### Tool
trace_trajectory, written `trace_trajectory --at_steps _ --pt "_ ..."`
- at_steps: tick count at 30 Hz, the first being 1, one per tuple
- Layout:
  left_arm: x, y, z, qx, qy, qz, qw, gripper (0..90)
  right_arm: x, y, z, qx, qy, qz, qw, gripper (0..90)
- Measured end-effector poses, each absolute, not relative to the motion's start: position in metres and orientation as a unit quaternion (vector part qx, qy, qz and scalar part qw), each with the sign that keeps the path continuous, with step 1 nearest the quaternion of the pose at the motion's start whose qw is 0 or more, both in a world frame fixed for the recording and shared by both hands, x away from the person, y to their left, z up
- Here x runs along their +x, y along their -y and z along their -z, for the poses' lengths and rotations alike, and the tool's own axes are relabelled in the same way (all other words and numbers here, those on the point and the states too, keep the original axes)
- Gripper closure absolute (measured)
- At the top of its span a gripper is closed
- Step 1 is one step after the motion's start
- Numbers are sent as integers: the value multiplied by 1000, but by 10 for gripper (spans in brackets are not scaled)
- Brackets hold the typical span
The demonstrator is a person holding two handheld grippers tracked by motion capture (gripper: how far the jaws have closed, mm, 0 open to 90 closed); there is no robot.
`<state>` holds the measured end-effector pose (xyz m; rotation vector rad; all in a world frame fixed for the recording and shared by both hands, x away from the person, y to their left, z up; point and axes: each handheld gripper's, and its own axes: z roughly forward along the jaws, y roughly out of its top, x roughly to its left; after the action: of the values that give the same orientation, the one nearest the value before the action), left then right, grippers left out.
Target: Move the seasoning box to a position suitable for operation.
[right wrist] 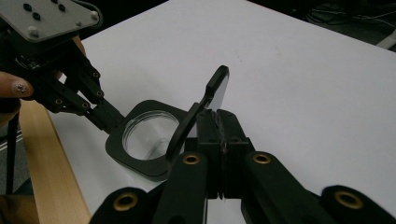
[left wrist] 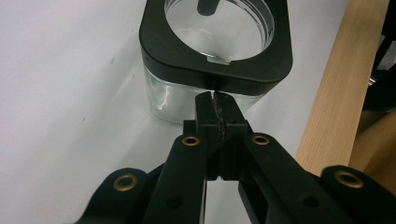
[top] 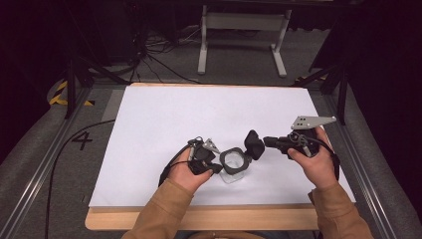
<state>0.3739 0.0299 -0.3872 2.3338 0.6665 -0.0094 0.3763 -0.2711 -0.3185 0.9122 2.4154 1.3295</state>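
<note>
The jar (top: pixel 233 167) stands on the white surface (top: pixel 164 124) near its front edge. Left claw (top: pixel 218 168) pinches the jar's black rim; right claw (top: pixel 255 145) holds the lid (right wrist: pixel 198 112) just beside it. Next, likely, setting the lid down or refitting it.

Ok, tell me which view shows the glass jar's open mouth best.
The left gripper view: the jar sits close, its round mouth and black collar sharp. The right gripper view shows it partly behind the lid. The high view shows it small.
</note>
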Motion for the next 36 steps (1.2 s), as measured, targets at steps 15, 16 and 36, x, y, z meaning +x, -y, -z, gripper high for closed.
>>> trace_trajectory --at_steps 15,16,36 --pt "374 -30 387 902 -258 3 347 899 370 251 321 279 -833 -464 115 900" --pt "374 -30 387 903 -258 3 345 900 370 247 322 273 -836 -463 112 900" --pt "374 -29 387 903 -253 15 347 898 367 202 356 235 -878 -411 70 900"
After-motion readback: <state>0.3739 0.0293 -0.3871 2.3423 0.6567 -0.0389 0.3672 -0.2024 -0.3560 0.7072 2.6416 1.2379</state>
